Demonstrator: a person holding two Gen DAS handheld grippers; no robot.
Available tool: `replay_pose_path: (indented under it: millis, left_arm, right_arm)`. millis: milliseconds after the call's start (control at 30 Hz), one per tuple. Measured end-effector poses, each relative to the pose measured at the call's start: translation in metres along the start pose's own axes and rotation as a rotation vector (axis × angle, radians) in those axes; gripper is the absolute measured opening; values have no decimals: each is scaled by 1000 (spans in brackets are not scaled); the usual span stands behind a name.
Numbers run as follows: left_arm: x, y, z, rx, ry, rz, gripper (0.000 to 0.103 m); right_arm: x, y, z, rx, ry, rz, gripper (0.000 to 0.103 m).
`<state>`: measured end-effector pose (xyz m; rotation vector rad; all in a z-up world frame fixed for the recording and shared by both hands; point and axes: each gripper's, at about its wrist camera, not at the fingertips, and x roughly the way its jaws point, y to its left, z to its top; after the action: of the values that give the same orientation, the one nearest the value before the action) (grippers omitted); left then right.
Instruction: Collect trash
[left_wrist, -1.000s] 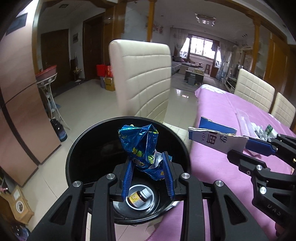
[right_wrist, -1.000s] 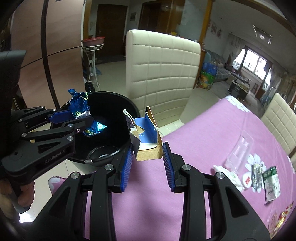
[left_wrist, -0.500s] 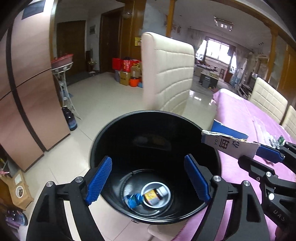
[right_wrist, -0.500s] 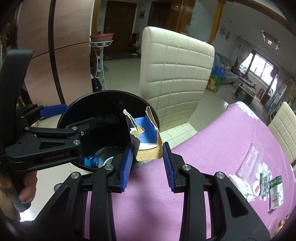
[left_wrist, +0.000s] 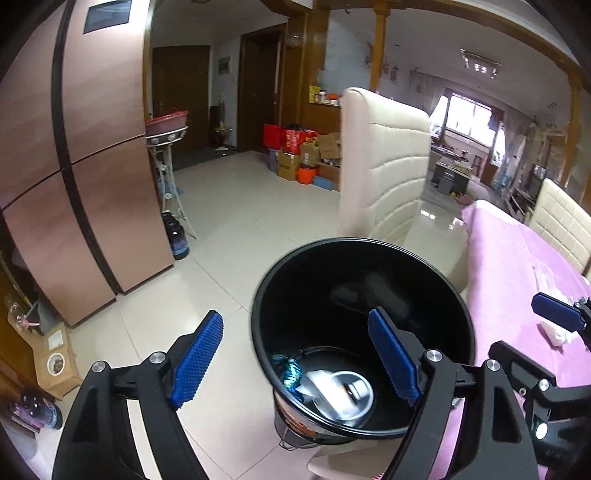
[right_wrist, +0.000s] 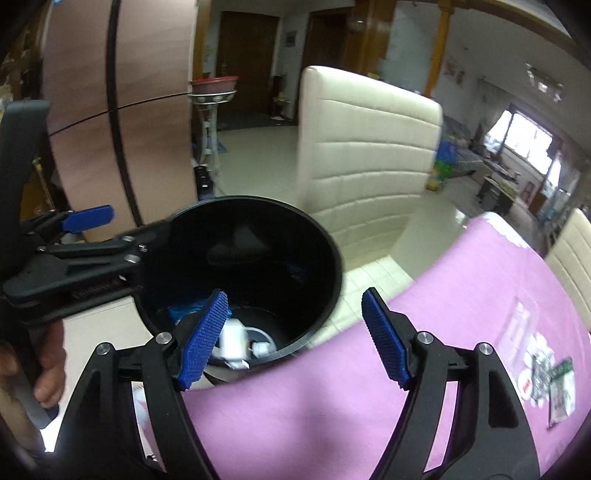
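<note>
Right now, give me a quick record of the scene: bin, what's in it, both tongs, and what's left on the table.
bin: black bin, beside the table edge, in front of a cream chair
bin contents: blue wrapper, white carton piece, small bottle, all at the bottom
left tongs: open, nothing between them
right tongs: jaws opening, nothing between them
table: pink cloth; small packets lie near its right edge
</note>
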<state>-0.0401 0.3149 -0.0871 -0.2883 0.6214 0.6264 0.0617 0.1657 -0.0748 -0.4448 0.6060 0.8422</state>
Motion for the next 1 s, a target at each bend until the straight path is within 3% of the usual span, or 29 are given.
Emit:
replay_pose_path:
  millis: [233, 500, 667, 800, 1000]
  left_arm:
    - [-16, -60, -16, 117, 14, -140, 79]
    - [-37, -170, -46, 280, 68, -359, 79]
    - [-58, -235, -67, 376, 77, -459, 79]
    - [-70, -270, -77, 425, 85, -502, 79]
    - [-79, -304, -87, 469, 100, -513, 79]
  right_arm:
    - [-46, -72, -56, 161, 19, -238, 82]
    - [-112, -182, -142, 387, 53, -486, 84]
    - [-141, -227, -188, 477, 88, -607, 84]
    - [-159, -254, -218, 550, 104, -645, 84]
    - [-161, -276, -241, 642, 109, -563, 83]
